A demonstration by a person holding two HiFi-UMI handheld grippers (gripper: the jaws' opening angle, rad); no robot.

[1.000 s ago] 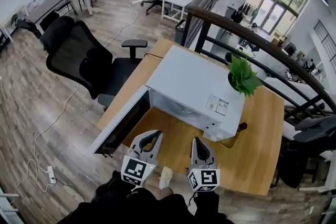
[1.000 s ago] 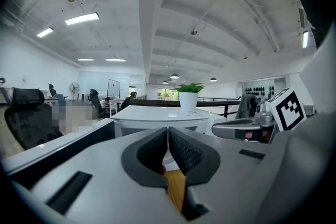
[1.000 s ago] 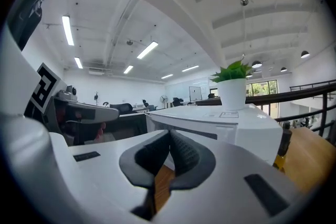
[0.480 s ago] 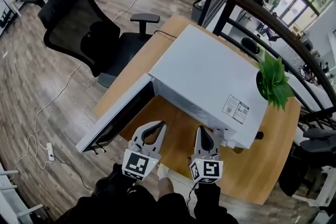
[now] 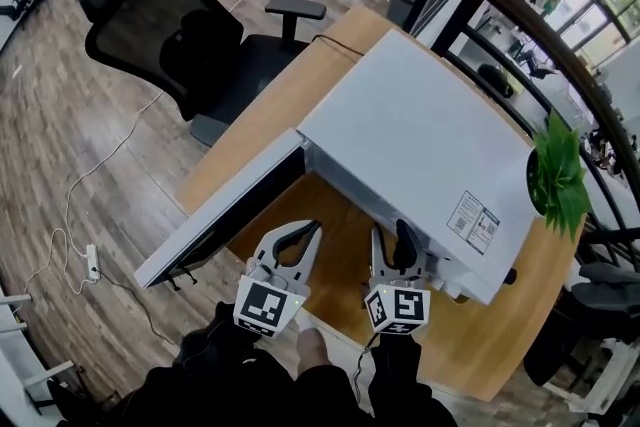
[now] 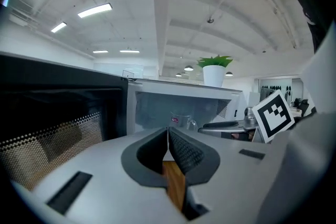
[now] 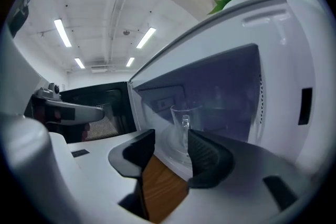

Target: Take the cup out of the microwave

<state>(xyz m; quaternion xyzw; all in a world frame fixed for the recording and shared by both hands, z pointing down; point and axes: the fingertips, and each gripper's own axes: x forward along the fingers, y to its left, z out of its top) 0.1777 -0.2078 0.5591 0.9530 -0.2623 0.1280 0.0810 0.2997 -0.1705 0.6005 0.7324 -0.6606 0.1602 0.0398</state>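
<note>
A clear glass cup (image 7: 184,124) with a handle stands on the turntable inside the white microwave (image 5: 410,145), whose door (image 5: 225,215) hangs open to the left. My right gripper (image 7: 170,136) is in front of the cavity. Its jaws are opening with nothing between them, and the cup lies beyond the tips. My left gripper (image 6: 168,134) is shut and empty, level with the opening; the cup (image 6: 181,122) shows past it. In the head view, the left gripper (image 5: 300,240) and right gripper (image 5: 392,247) sit side by side before the microwave's front; the cup is hidden there.
The microwave stands on a wooden table (image 5: 290,85). A potted plant (image 5: 555,180) is at its right end. A black office chair (image 5: 170,25) stands left of the table, a power strip (image 5: 92,260) lies on the floor, and a dark railing (image 5: 520,10) runs behind.
Both grippers have sunk and come closer to the microwave's open front. The right gripper's jaws, shut before, now stand apart. The left gripper stays shut.
</note>
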